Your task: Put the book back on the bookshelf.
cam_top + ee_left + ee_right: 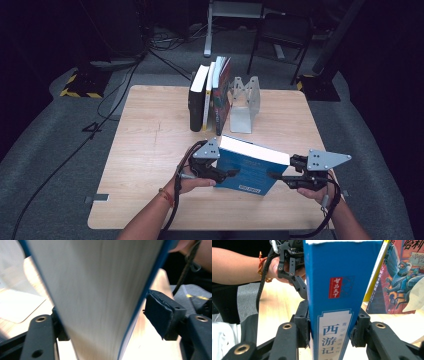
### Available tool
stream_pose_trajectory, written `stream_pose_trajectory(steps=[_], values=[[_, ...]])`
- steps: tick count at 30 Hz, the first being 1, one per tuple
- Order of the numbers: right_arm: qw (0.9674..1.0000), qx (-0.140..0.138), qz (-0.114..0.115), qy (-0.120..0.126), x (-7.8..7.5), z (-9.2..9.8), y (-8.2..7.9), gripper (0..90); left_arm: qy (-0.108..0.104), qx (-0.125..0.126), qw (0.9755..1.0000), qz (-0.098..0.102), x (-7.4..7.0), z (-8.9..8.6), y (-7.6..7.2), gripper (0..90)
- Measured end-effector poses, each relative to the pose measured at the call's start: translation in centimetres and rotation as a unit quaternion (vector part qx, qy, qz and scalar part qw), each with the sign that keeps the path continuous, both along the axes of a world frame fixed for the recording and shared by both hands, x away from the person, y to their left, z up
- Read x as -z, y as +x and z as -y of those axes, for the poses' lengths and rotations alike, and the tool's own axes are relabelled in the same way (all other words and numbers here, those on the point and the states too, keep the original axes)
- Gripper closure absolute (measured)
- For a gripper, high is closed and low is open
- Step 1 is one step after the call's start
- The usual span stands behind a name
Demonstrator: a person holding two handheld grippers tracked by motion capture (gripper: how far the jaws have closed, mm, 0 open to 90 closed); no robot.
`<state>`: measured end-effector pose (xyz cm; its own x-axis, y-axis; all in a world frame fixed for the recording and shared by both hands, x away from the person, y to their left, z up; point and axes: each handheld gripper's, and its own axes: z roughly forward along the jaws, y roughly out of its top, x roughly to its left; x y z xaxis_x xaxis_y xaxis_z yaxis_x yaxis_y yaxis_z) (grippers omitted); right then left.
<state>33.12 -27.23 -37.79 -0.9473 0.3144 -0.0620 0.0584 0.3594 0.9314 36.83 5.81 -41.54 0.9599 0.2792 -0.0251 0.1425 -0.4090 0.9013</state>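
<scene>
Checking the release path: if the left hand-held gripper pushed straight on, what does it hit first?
The blue book: its page edge already sits between the left hand-held gripper jaws, the right-hand pad apparently just clear.

The book (250, 167) sits between your left claw (227, 175) and right claw (275, 176). Beyond both claws, the row of books (210, 95) stands on the table (150, 150), the bookend (244, 102) just right of it.

The light wooden counter (150, 150) fills the middle of the frame. At its upper centre, a row of upright books (210, 95) stands beside a grey metal bookend (243, 105).
</scene>
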Motion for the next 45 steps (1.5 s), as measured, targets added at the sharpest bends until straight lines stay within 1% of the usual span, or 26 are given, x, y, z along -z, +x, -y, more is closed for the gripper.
stream_pose_trajectory(steps=[1, 2, 4, 7, 8, 9, 10, 11, 12, 13, 14, 16, 17, 19, 21, 23, 25, 27, 28, 32, 35, 37, 40, 42, 44, 45], values=[[1.0, 0.0, -0.002, -0.006, -0.2, -0.1, 0.1, 57.5, 0.01, -0.012, 0.9999, 0.0, 0.1, -0.2, -0.1, 28.2], [0.9999, 0.002, -0.004, -0.015, -0.9, -0.4, 0.2, 56.6, 0.027, -0.03, 0.9991, -0.011, 0.7, -0.5, -0.2, 26.6], [0.9998, 0.004, 0.001, -0.019, -1.5, -0.8, 0.3, 56.3, 0.048, -0.045, 0.9978, -0.012, 1.4, -1.1, -0.4, 27.5], [0.9997, 0.002, 0.002, -0.024, -1.9, -1.1, 0.4, 56.0, 0.053, -0.057, 0.9967, -0.024, 1.9, -1.9, -0.8, 28.1], [0.9997, 0.002, 0.002, -0.026, -2.0, -1.2, 0.4, 55.9, 0.062, -0.062, 0.9959, -0.02, 2.2, -2.5, -1.1, 28.2], [0.9993, 0.0, 0.0, -0.038, -2.5, -1.5, 0.6, 55.6, 0.071, -0.067, 0.995, -0.019, 2.5, -3.0, -1.5, 28.4], [0.9993, 0.0, 0.0, -0.038, -2.5, -1.5, 0.6, 55.6, 0.08, -0.07, 0.9941, -0.019, 2.7, -3.4, -1.7, 28.4], [0.9992, 0.001, 0.0, -0.04, -2.6, -1.6, 0.6, 55.4, 0.098, -0.077, 0.992, -0.019, 3.3, -4.2, -2.2, 28.2], [0.9991, 0.0, -0.001, -0.043, -2.9, -1.7, 0.6, 54.9, 0.107, -0.08, 0.9908, -0.02, 3.6, -4.6, -2.4, 28.3], [0.9991, 0.0, -0.004, -0.042, -3.0, -1.8, 0.7, 54.8, 0.125, -0.087, 0.9881, -0.021, 4.0, -5.2, -2.9, 28.3], [0.9993, -0.003, -0.007, -0.037, -3.1, -1.8, 0.8, 54.9, 0.135, -0.089, 0.9866, -0.022, 4.3, -5.8, -3.2, 28.1], [0.9991, -0.008, -0.012, -0.039, -3.2, -2.1, 1.0, 55.4, 0.139, -0.094, 0.9853, -0.031, 4.8, -6.9, -3.9, 27.7], [0.999, -0.011, -0.014, -0.04, -3.3, -2.2, 1.1, 55.6, 0.144, -0.1, 0.9839, -0.035, 5.1, -7.4, -4.2, 27.4], [0.9986, -0.015, -0.019, -0.047, -3.5, -2.4, 1.2, 55.7, 0.163, -0.108, 0.9797, -0.043, 5.9, -8.4, -4.9, 26.9], [0.9984, -0.016, -0.026, -0.048, -3.5, -2.6, 1.4, 55.8, 0.168, -0.114, 0.9779, -0.051, 6.3, -8.9, -5.4, 26.6], [0.9982, -0.012, -0.037, -0.045, -3.5, -2.7, 1.5, 56.0, 0.167, -0.117, 0.9774, -0.055, 6.7, -9.4, -5.9, 25.8], [0.9982, -0.007, -0.034, -0.05, -3.5, -3.0, 1.4, 56.1, 0.162, -0.119, 0.9778, -0.059, 6.9, -9.7, -6.3, 25.8], [0.998, -0.006, -0.039, -0.048, -3.5, -3.3, 1.4, 56.2, 0.168, -0.124, 0.9758, -0.063, 7.3, -9.9, -6.4, 25.6], [0.998, -0.007, -0.042, -0.047, -3.4, -3.4, 1.4, 56.2, 0.173, -0.13, 0.9739, -0.068, 7.5, -10.0, -6.3, 25.8], [0.9981, 0.0, -0.042, -0.046, -3.4, -3.6, 1.3, 57.3, 0.176, -0.131, 0.9725, -0.079, 8.1, -10.3, -6.3, 25.8], [0.9981, 0.012, -0.042, -0.044, -3.4, -3.6, 1.3, 58.8, 0.184, -0.143, 0.9692, -0.08, 8.4, -10.4, -6.2, 23.4], [0.9979, 0.016, -0.043, -0.047, -3.4, -3.7, 1.3, 59.3, 0.177, -0.14, 0.9711, -0.077, 8.5, -10.6, -6.2, 21.4], [0.9976, 0.015, -0.041, -0.054, -3.6, -3.8, 1.1, 59.7, 0.179, -0.146, 0.9698, -0.077, 8.6, -10.5, -6.1, 17.6], [0.9976, 0.016, -0.041, -0.053, -3.6, -3.9, 1.0, 59.8, 0.177, -0.148, 0.9702, -0.075, 8.7, -10.5, -6.1, 15.6], [0.9975, 0.022, -0.041, -0.054, -3.6, -4.0, 0.8, 60.0, 0.168, -0.15, 0.9717, -0.071, 8.9, -10.6, -6.1, 14.1], [0.9974, 0.021, -0.04, -0.055, -3.7, -4.0, 0.8, 60.0, 0.169, -0.153, 0.9708, -0.074, 9.0, -10.6, -6.0, 11.8]])
